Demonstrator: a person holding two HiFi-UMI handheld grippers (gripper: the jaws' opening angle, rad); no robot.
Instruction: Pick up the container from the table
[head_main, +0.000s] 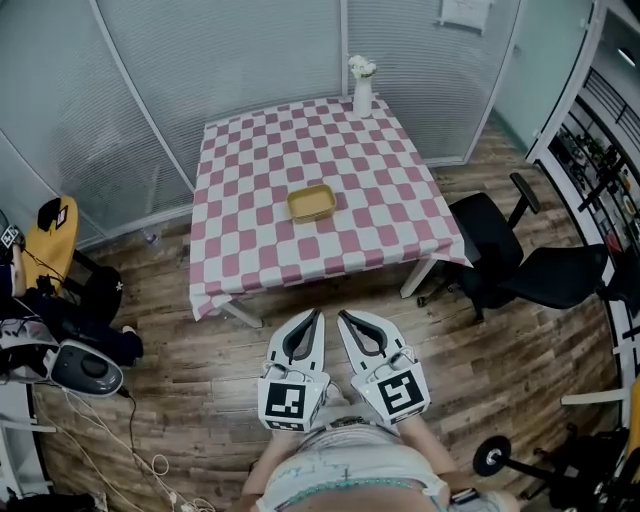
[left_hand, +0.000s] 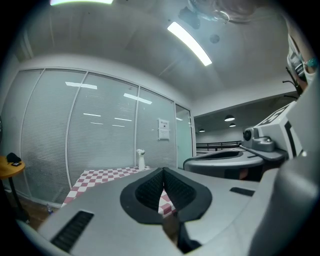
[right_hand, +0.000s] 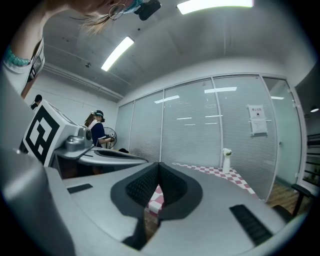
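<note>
yellow container (head_main: 312, 203), long axis across checked table (head_main: 250, 250)

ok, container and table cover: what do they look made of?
The container: likely plastic, matte yellow-tan with a thin raised rim; too small to be sure. The table cover: cloth or vinyl, pink-and-white check; it drapes softly over the edges.

Glass walls (head_main: 200, 60) lined with thin blinds close off the corner behind a table (head_main: 260, 250) covered in a pink-and-white checked cloth. The floor (head_main: 200, 370) is worn wooden planks. A black office chair (head_main: 530, 270) stands just right of the table, and strip lights (left_hand: 189, 43) glow overhead.
</note>
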